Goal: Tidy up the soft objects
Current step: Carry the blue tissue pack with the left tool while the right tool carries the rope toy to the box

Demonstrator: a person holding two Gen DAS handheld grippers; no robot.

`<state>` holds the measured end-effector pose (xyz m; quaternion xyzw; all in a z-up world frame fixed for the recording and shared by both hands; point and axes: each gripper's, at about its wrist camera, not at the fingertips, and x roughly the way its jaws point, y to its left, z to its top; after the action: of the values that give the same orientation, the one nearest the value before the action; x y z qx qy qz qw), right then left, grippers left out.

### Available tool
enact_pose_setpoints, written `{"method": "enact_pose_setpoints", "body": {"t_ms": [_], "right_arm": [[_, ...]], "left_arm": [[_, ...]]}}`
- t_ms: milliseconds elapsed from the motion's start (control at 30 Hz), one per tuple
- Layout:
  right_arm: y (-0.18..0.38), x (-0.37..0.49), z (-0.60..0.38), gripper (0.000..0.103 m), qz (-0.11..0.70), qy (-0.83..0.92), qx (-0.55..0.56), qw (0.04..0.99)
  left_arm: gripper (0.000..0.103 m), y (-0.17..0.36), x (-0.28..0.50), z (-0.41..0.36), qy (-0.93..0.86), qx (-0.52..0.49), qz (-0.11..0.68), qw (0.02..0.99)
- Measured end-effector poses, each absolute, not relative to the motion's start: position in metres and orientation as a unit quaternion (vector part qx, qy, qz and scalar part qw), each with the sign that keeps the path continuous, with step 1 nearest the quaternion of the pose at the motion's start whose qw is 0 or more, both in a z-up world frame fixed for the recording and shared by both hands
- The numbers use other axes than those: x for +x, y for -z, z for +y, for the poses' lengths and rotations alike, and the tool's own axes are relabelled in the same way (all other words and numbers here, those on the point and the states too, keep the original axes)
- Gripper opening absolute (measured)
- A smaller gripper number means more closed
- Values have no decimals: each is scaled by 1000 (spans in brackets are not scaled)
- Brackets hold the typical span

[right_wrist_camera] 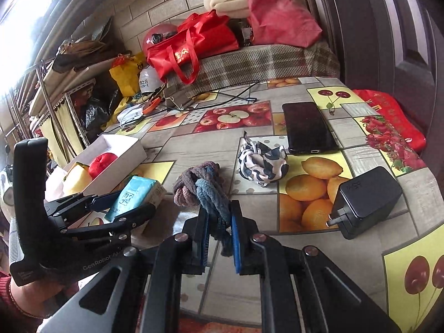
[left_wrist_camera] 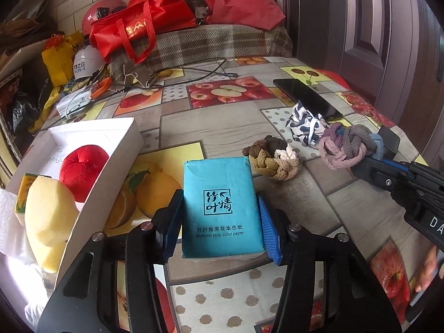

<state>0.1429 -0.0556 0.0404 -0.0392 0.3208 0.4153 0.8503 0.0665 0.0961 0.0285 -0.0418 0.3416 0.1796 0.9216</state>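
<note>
My left gripper (left_wrist_camera: 220, 222) is shut on a teal tissue pack (left_wrist_camera: 222, 205), held just right of the white box (left_wrist_camera: 122, 149). The pack also shows in the right wrist view (right_wrist_camera: 133, 197). The box holds a red plush apple (left_wrist_camera: 83, 163) and a yellow sponge (left_wrist_camera: 47, 211). My right gripper (right_wrist_camera: 219, 238) is shut on a braided purple-blue hair band bundle (right_wrist_camera: 199, 188), lifted above the table; it shows in the left wrist view (left_wrist_camera: 347, 144) too. A brown braided band bundle (left_wrist_camera: 273, 161) and a black-and-white scrunchie (left_wrist_camera: 304, 125) lie on the table.
A black phone (right_wrist_camera: 308, 127) and a black charger (right_wrist_camera: 366, 202) lie on the fruit-print tablecloth (right_wrist_camera: 249, 216). Cables (left_wrist_camera: 194, 73), clips, red bags (left_wrist_camera: 138, 27) and a helmet crowd the far side. Shelves stand at the left.
</note>
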Motion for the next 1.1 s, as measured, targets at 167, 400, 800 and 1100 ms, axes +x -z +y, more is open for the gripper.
{"method": "enact_pose_setpoints", "body": {"t_ms": [167,400,800,1100], "right_arm": [[-47,136,-67,12,288,-402,-26,869],[-60,112,-75,12,212,-381,-35,899],[-61,73,-41,12,184,-395,-86,896],[-58,33,-5,12,172,-435,-95,879]], "left_arm": [[51,-47,43,82,-206,-12,263,942],[51,-58,10,78,-215,-10,195,957],[51,-62,-47,92,-209,-26,159,965],[51,-60,-87,111,-237,-28,156,958]]}}
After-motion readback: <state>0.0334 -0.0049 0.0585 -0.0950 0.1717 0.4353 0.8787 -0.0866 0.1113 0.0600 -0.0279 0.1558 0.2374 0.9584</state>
